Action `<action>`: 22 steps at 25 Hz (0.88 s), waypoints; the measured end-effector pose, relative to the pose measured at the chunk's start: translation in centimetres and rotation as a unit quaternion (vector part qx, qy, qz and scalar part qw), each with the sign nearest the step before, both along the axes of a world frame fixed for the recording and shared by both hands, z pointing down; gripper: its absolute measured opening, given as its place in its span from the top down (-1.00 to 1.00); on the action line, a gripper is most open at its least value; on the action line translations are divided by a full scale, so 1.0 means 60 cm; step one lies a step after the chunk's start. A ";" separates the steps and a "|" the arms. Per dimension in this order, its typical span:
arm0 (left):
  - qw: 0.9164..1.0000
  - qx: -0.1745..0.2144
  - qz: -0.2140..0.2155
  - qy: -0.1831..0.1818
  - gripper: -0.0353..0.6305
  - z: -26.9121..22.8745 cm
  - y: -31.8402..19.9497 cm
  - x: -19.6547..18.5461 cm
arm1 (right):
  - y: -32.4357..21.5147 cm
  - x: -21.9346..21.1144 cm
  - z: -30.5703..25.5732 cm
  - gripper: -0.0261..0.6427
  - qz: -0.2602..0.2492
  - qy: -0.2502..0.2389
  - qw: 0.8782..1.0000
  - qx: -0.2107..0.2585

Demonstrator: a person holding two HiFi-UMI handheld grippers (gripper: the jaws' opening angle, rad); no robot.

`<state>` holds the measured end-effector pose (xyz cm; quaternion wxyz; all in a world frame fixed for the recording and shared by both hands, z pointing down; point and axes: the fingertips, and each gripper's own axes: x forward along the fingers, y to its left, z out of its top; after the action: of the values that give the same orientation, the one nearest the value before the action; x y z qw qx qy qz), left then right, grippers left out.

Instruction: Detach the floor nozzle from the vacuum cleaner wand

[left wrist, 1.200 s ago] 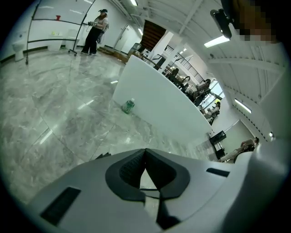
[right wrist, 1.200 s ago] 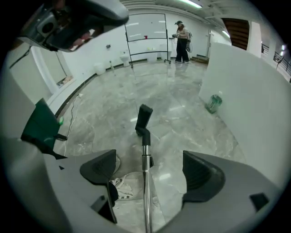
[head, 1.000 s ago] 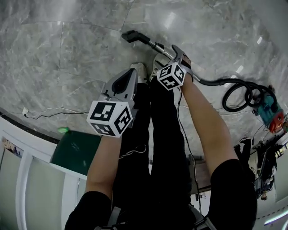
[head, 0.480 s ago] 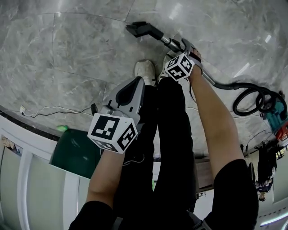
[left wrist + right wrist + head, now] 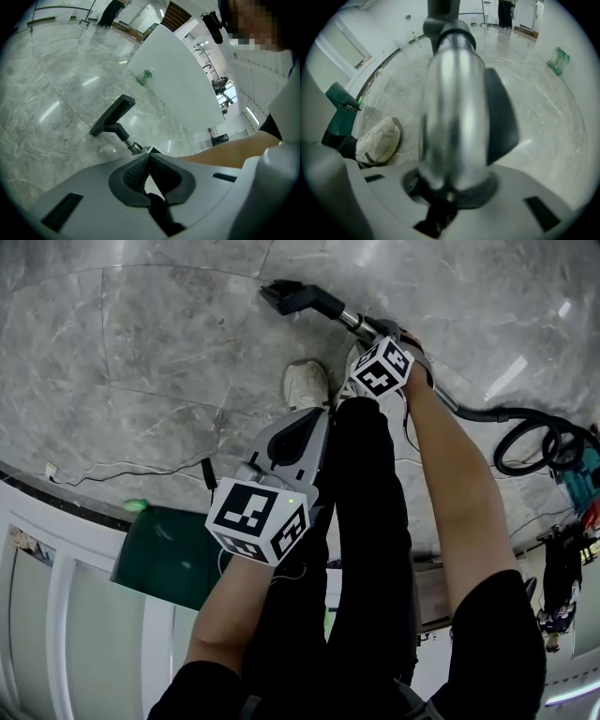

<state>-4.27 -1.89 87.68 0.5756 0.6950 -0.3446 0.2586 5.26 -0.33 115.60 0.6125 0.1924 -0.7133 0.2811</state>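
The floor nozzle [image 5: 292,298] lies flat on the grey marble floor [image 5: 141,343] at the upper middle of the head view, joined to the metal wand [image 5: 354,322], which runs down and to the right from it. The right gripper [image 5: 377,345] points steeply down at the wand just behind the nozzle joint. Its fingers have just been closing, and in the right gripper view the shiny tube fills the space between them, with the dark right finger [image 5: 501,117] lying against its side, so the grip is on the wand.

The left gripper [image 5: 302,427] sits lower in the frame, over the person's dark trousers and well apart from the wand. Its fingers [image 5: 136,171] are pressed together with nothing between them, and its view looks across the floor at the nozzle, at the frame's centre left.

A white shoe [image 5: 306,385] stands just left of the wand. A black hose [image 5: 525,432] continues from the wand to the right edge and coils there. A dark green bin [image 5: 164,554] sits at the lower left, a thin white cable [image 5: 112,470] trails above it, and a green bottle [image 5: 145,76] lies farther off on the floor.
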 end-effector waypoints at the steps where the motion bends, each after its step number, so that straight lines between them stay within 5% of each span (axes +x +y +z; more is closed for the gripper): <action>1: 1.000 -0.001 -0.001 0.002 0.87 -0.004 -0.001 0.003 | 0.002 -0.005 -0.006 0.72 -0.010 -0.004 1.000 0.003; 7: 1.000 0.021 -0.018 0.003 0.87 -0.030 -0.034 0.000 | -0.013 -0.035 -0.064 0.72 -0.025 -0.041 0.999 -0.003; 11: 0.995 0.033 -0.091 0.010 0.86 -0.042 -0.050 -0.034 | -0.037 -0.080 -0.156 0.72 -0.008 -0.093 0.996 0.004; 13: 0.987 0.023 -0.156 0.043 0.80 -0.052 -0.063 -0.044 | -0.046 -0.102 -0.210 0.72 -0.002 -0.127 0.992 -0.001; 15: 0.972 0.007 -0.214 0.094 0.27 -0.061 -0.081 -0.044 | -0.056 -0.115 -0.264 0.72 0.004 -0.157 0.988 -0.003; 18: 0.947 -0.001 -0.272 0.169 0.06 -0.090 -0.116 -0.045 | -0.059 -0.133 -0.349 0.72 0.005 -0.190 0.982 -0.010; 22: 0.943 0.067 -0.278 0.171 -0.06 -0.151 -0.154 -0.074 | -0.015 -0.183 -0.477 0.72 -0.027 -0.262 0.963 -0.063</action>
<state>-8.70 -11.15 78.62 0.6272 0.6421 -0.4371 -0.0576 -5.71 -1.22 86.96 0.4224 0.0541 -0.8345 0.3497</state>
